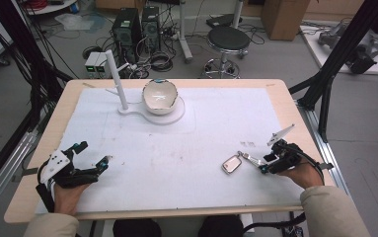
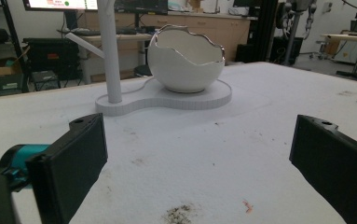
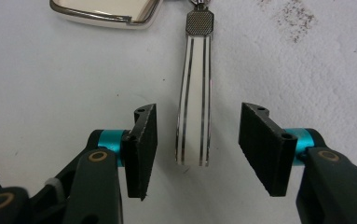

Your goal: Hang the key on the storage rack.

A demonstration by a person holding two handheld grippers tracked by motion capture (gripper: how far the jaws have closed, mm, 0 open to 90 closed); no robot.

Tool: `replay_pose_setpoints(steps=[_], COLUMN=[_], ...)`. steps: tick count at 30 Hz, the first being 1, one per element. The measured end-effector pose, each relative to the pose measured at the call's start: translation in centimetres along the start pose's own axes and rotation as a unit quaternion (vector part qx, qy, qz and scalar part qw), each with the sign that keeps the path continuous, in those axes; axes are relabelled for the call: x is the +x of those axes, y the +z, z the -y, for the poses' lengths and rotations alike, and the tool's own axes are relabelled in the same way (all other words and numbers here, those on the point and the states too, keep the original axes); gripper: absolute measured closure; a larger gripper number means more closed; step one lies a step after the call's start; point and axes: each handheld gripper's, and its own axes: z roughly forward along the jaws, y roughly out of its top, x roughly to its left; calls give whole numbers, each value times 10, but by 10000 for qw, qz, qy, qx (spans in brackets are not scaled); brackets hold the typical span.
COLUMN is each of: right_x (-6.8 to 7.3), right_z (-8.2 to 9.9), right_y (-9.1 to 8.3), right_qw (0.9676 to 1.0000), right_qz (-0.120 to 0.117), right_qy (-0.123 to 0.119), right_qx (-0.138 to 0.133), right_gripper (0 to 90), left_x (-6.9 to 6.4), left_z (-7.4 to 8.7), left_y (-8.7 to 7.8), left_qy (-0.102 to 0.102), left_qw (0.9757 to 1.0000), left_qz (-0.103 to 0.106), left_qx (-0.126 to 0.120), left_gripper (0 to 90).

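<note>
A wooden table (image 1: 285,98) carries a white mat (image 1: 216,123), on which rest a white stand (image 1: 169,117) with a post (image 1: 116,79) and an egg-shaped bowl (image 1: 160,96) at the far side, and a mirror (image 1: 232,164) with its strap (image 3: 195,93) near the right edge.

1. Small mirror (image 1: 232,164): silver frame, cream handle (image 3: 194,112) with thin dark lengthwise stripes.
2. Egg-shaped bowl (image 1: 160,97): white, silver edge.
3. Stand (image 1: 149,113): white.
4. Table cover (image 1: 186,143): white, faintly stained.
5. Right gripper (image 3: 197,142): black, teal accents.
</note>
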Motion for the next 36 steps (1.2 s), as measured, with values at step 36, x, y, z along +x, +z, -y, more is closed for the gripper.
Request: replay_pose_setpoints(steps=[36], right_x=[5], right_z=[-20], right_y=[-7], right_qw=[9993], right_qz=[-242], right_qy=[72], right_qx=[-258], right_gripper=[742], left_x=[6], left_z=[-19], left_y=[4], left_qy=[127], left_qw=[9989], left_qz=[254], left_qx=[364], left_gripper=[45])
